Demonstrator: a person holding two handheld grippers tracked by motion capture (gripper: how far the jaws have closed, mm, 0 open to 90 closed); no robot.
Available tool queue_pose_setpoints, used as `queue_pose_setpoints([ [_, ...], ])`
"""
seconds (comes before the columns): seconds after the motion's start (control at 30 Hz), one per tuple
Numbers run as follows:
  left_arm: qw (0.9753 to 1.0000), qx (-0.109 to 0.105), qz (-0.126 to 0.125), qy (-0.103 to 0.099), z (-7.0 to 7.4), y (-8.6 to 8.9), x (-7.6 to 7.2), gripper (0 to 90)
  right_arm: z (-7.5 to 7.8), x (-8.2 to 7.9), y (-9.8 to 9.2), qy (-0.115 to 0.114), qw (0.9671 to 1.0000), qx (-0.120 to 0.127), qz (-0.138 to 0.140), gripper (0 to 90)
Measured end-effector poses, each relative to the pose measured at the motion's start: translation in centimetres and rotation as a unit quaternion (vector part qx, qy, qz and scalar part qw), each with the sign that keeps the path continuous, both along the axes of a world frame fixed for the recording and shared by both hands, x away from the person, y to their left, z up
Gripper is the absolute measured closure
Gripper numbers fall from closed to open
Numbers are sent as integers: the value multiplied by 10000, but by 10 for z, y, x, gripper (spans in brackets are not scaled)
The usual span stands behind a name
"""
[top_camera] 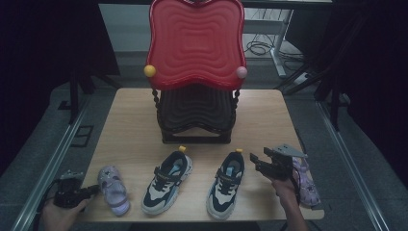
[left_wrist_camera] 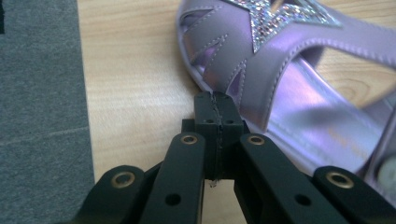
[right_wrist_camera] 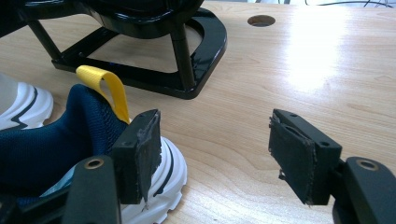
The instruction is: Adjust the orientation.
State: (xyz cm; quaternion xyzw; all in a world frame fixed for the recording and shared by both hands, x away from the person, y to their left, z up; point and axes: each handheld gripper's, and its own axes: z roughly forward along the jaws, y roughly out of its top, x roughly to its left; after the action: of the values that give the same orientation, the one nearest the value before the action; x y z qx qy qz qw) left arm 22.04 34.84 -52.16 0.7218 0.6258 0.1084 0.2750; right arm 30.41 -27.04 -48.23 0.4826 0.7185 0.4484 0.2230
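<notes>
A purple sandal (top_camera: 113, 190) with a glitter star (left_wrist_camera: 285, 18) lies at the table's front left. My left gripper (top_camera: 97, 190) is shut, with its tips (left_wrist_camera: 217, 109) right against the sandal's (left_wrist_camera: 299, 112) side edge and nothing visibly between them. Two navy and white sneakers (top_camera: 167, 183) (top_camera: 226, 185) with yellow heel tabs stand at the front middle. My right gripper (top_camera: 255, 162) is open just right of the right sneaker's heel. In the right gripper view (right_wrist_camera: 217, 149) its left pad (right_wrist_camera: 140, 149) is beside that heel (right_wrist_camera: 70, 140) and bare table lies between the jaws.
A second purple sandal (top_camera: 308, 185) lies at the front right, partly behind my right hand. A black stand (top_camera: 196, 113) (right_wrist_camera: 201, 51) carrying a red wavy tray (top_camera: 195, 43) fills the table's (top_camera: 130, 120) back middle. Grey floor (left_wrist_camera: 42, 93) lies beyond the table's left edge.
</notes>
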Motion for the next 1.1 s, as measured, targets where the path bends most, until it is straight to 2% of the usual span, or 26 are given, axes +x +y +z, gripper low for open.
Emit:
queue_pose_setpoints([
  [0.1,10000,-65,-15,-10,-1,2,4,900,0,0,0,5,10000,4,-16,341],
  [0.2,9997,-229,-63,-9,-2,6,11,900,-1,0,0,19,10000,-1,-15,341],
  [0.47,9995,-197,-254,49,0,7,31,900,-1,1,0,25,10000,-19,-19,340],
  [0.63,9995,-149,-291,29,1,5,36,900,-2,1,0,33,10000,-22,-12,341],
  [0.83,9990,-217,-382,37,1,3,44,900,-2,1,-1,43,10000,1,-28,342],
  [0.97,9988,-341,-339,-92,5,6,43,900,-1,3,0,44,10000,20,-8,343],
  [1.0,9987,-349,-283,-219,11,7,42,900,0,4,1,25,10000,17,44,342],
  [1.03,9987,-349,-283,-219,11,7,42,900,0,4,1,25,10000,17,44,342],
  [1.1,9979,-389,-258,-460,21,7,39,900,2,5,1,-2,9999,-9,121,342],
])
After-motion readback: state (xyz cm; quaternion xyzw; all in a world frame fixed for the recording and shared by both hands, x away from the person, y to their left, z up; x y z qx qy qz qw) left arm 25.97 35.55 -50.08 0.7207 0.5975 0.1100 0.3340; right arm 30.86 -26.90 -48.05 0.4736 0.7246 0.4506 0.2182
